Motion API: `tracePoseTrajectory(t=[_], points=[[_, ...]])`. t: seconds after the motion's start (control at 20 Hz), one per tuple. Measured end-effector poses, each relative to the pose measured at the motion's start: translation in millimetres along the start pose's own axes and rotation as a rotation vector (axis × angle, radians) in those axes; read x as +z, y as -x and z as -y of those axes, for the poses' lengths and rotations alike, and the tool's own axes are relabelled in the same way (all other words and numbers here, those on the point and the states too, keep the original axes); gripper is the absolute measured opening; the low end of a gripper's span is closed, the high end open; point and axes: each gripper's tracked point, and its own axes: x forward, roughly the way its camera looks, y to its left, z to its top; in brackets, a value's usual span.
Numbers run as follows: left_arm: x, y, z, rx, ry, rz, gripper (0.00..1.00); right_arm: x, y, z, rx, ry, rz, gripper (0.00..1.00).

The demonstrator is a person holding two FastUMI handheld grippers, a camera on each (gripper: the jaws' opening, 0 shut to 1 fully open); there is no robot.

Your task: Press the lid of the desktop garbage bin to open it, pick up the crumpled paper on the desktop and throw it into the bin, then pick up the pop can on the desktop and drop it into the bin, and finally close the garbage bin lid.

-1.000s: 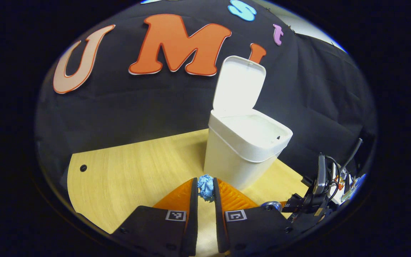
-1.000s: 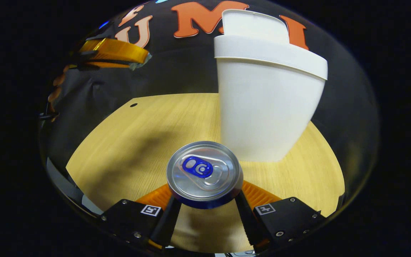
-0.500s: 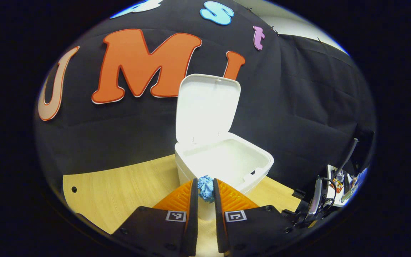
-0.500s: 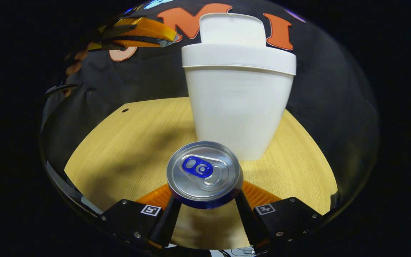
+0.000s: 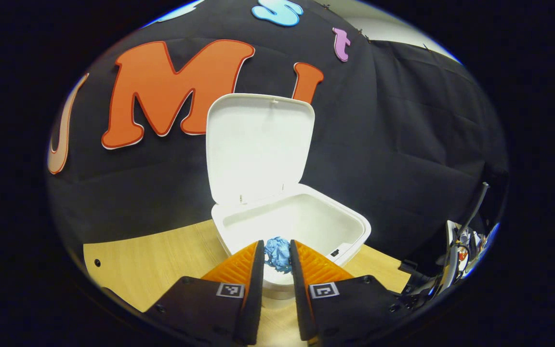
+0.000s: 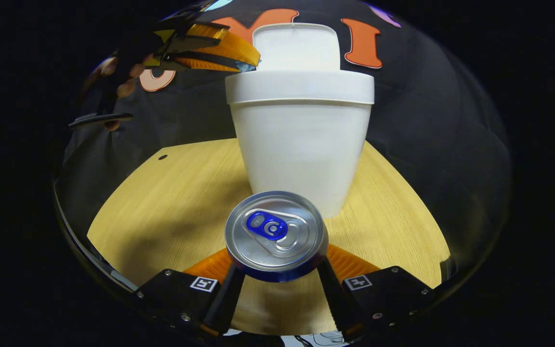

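Over the open mouth of the white desktop garbage bin (image 5: 301,226), the left gripper (image 5: 275,258) pinches a blue crumpled paper (image 5: 278,254) between narrowly set fingers. The bin's lid (image 5: 258,144) stands upright, its inside facing the left gripper view. On the wooden desktop (image 6: 171,202), seen in the right gripper view, the right gripper (image 6: 277,270) clasps a pop can (image 6: 276,234) upright from both sides, in front of the bin's outer wall. That view also catches the left gripper from the side, level with the bin's rim, with a hand (image 6: 118,79) behind it.

Left gripper (image 5: 276,255) and right gripper (image 6: 277,270), both clamped on loads.
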Motion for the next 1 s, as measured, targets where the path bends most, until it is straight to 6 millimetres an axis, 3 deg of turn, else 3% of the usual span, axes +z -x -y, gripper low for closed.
tracePoseTrajectory(t=[0.1,0.15,0.2,0.25,0.3,0.35,0.45,0.6,1.0], points=[[-0.1,-2.4,1.7,-0.006,0.0,-0.006,0.38,-1.6,-1.8,-0.6,-0.005,0.003,0.008,0.8],[0.8,-3.2,1.7,-0.005,-0.001,-0.005,0.54,-0.8,-1.7,-1.0,-0.004,0.001,0.01,0.8],[0.3,-3.6,1.5,-0.004,-0.004,-0.005,0.6,0.1,-2.3,-0.6,-0.005,0.0,0.014,0.8],[0.0,-2.3,-0.8,0.005,-0.01,-0.007,0.73,0.8,-1.0,-0.5,-0.005,-0.001,0.015,0.8],[0.4,-2.2,-2.1,0.008,-0.015,-0.006,0.77,2.3,-0.7,-0.7,-0.005,0.0,0.019,0.75],[1.3,-1.1,-3.2,0.011,-0.018,-0.003,0.83,3.0,-0.6,-0.3,-0.009,0.002,0.023,0.8],[3.3,-1.1,-6.5,0.022,-0.024,0.009,0.9,5.0,-0.5,-0.3,-0.013,0.011,0.032,0.8],[4.8,1.6,-13.0,0.056,-0.043,0.021,0.96,12.5,3.3,1.3,-0.01,0.027,0.047,0.8],[-3.9,18.7,-29.5,0.131,-0.023,0.031,0.98,49.0,19.0,6.2,0.02,0.11,0.142,0.8]])
